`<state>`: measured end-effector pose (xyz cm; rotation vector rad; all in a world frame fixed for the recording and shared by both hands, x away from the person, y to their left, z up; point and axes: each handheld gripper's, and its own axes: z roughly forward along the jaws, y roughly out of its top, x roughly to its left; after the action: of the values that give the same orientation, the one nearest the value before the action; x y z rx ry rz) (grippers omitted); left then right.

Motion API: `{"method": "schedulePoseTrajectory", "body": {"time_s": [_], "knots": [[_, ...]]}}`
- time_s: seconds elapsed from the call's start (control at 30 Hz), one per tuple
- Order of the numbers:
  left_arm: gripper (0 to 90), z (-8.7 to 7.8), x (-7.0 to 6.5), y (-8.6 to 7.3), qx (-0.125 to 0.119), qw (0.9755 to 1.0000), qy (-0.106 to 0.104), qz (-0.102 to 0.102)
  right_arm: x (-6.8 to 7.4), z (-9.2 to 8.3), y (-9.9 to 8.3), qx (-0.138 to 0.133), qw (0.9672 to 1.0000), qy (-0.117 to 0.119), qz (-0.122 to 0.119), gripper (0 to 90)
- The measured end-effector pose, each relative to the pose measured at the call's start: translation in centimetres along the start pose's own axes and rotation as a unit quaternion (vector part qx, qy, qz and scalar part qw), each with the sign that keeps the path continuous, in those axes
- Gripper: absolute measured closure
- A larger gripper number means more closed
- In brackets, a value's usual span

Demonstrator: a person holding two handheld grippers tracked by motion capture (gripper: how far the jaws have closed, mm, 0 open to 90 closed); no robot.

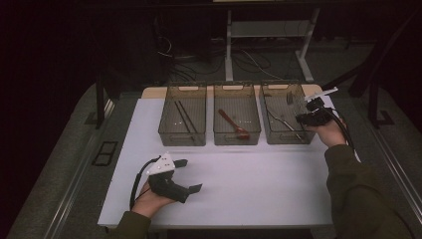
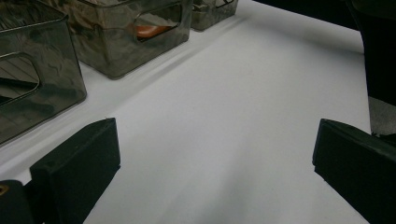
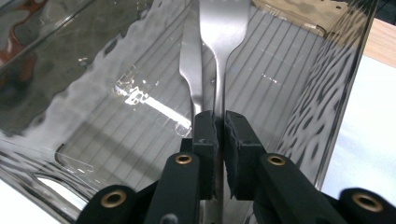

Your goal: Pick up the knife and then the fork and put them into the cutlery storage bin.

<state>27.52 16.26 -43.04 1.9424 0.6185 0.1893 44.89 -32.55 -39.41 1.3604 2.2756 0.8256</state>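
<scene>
Three clear bins stand in a row at the back of the white table point(image 1: 249, 174). The left bin point(image 1: 181, 137) holds black chopsticks point(image 1: 185, 118), and a brown wooden spoon point(image 1: 234, 124) lies in the middle bin point(image 1: 237, 137). My right gripper point(image 1: 304, 118) reaches into the right bin point(image 1: 283, 138) over its right wall. In the right gripper view this gripper point(image 3: 217, 121) is shut on the handle of a metal fork point(image 3: 219, 28), beside another metal utensil point(image 3: 191, 70). At the front left, my left gripper point(image 1: 190, 175) rests open and holds nothing point(image 2: 215, 154).
The left gripper view has two bins point(image 2: 37, 79) point(image 2: 126, 42) at its upper left, an orange spoon point(image 2: 149, 30) showing through one handle cut-out. A person's sleeve point(image 1: 358, 194) lies along the table's right side. Table legs and cables stand on the floor behind.
</scene>
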Motion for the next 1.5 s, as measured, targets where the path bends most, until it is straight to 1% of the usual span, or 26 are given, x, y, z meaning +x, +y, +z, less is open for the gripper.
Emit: {"method": "schedulePoseTrajectory", "body": {"time_s": [0.17,0.27,0.4,0.47,0.53,0.7,0.77,0.87,1.0,1.2,1.3,1.37,1.5], "knots": [[0.0,0.0,0.0,0.0,0.000,1.0000,0.000,0.000,-0.1,-0.2,0.0,-0.008,0.9999,0.006,0.005,75.6],[0.0,0.0,0.0,0.0,0.000,1.0000,0.000,0.000,-0.2,-0.4,0.1,-0.018,0.9996,0.016,0.015,71.8],[0.0,0.0,0.0,0.0,0.000,1.0000,0.001,-0.001,-0.3,-0.9,0.1,-0.036,0.9986,0.028,0.026,62.9],[0.0,0.0,0.0,0.0,0.000,1.0000,0.001,-0.001,-0.3,-1.3,0.1,-0.049,0.9974,0.039,0.036,58.0],[0.0,0.0,0.0,0.0,0.000,1.0000,0.001,-0.001,-0.4,-1.6,0.2,-0.061,0.9962,0.045,0.044,54.1],[0.0,0.0,0.1,0.0,-0.001,1.0000,0.003,-0.004,-0.3,-2.1,0.1,-0.074,0.9947,0.053,0.047,44.9],[0.0,0.1,0.1,0.0,-0.001,1.0000,0.004,-0.005,-0.2,-2.3,0.1,-0.076,0.9947,0.055,0.041,41.9],[0.0,0.2,0.1,0.1,-0.001,1.0000,0.004,-0.004,0.2,-2.7,0.0,-0.082,0.9939,0.063,0.038,40.2],[0.0,0.2,0.2,0.1,0.000,1.0000,0.005,-0.004,0.7,-3.2,-0.2,-0.088,0.9933,0.070,0.027,39.0],[0.0,0.3,0.2,0.1,0.002,1.0000,0.007,-0.006,1.6,-4.1,-0.8,-0.109,0.9897,0.091,0.016,37.6],[0.0,0.2,0.2,0.0,0.003,1.0000,0.007,-0.005,2.3,-4.6,-1.3,-0.115,0.9883,0.101,0.005,36.3],[0.0,0.2,0.2,0.0,0.002,1.0000,0.007,-0.006,2.7,-4.9,-1.6,-0.120,0.9866,0.110,0.004,35.6],[0.0,0.2,0.2,0.0,0.003,1.0000,0.006,-0.003,3.7,-5.3,-2.4,-0.125,0.9845,0.123,-0.003,33.7]]}}
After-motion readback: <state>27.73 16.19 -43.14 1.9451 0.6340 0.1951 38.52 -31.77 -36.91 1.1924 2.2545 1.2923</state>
